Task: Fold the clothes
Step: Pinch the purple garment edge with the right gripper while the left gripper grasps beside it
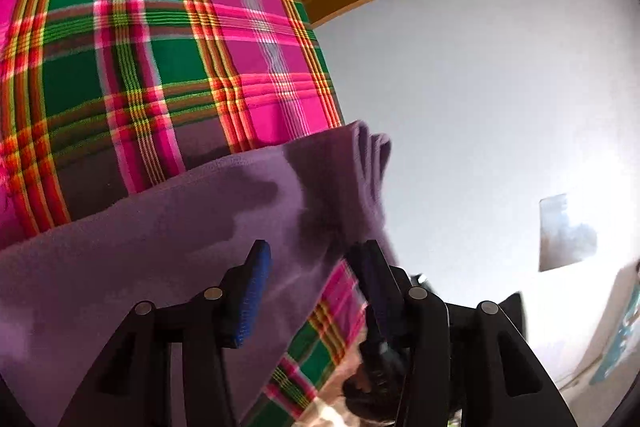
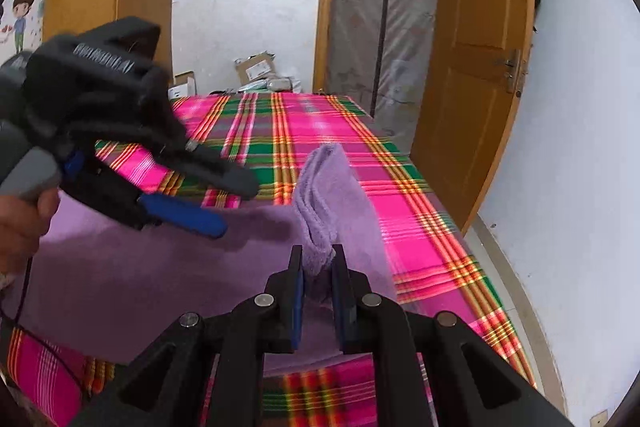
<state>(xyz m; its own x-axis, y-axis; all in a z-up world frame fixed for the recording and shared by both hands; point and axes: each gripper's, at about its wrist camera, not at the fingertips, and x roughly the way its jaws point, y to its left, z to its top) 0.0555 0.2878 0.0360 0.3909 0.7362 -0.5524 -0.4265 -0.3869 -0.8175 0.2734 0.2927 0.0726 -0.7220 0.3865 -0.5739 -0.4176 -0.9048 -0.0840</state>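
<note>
A purple towel-like cloth (image 2: 140, 267) lies spread on a bed covered by a pink and green plaid sheet (image 2: 400, 207). My right gripper (image 2: 318, 255) is shut on a bunched, folded edge of the cloth, which stands up in a ridge ahead of the fingers. My left gripper (image 2: 232, 203) hovers just above the cloth to the left, jaws apart, with only plaid sheet showing between them. In the left wrist view the left gripper (image 1: 316, 251) is open in front of the purple cloth (image 1: 160, 227), whose raised fold is by the right finger; the plaid sheet (image 1: 160, 47) fills the background.
A hand (image 2: 20, 223) holds the left gripper's grey handle. Beyond the bed's far end are cardboard boxes (image 2: 256, 67) and a doorway hung with plastic sheeting (image 2: 384, 27). An open wooden door (image 2: 480, 87) and a white wall stand right of the bed, with a strip of floor between.
</note>
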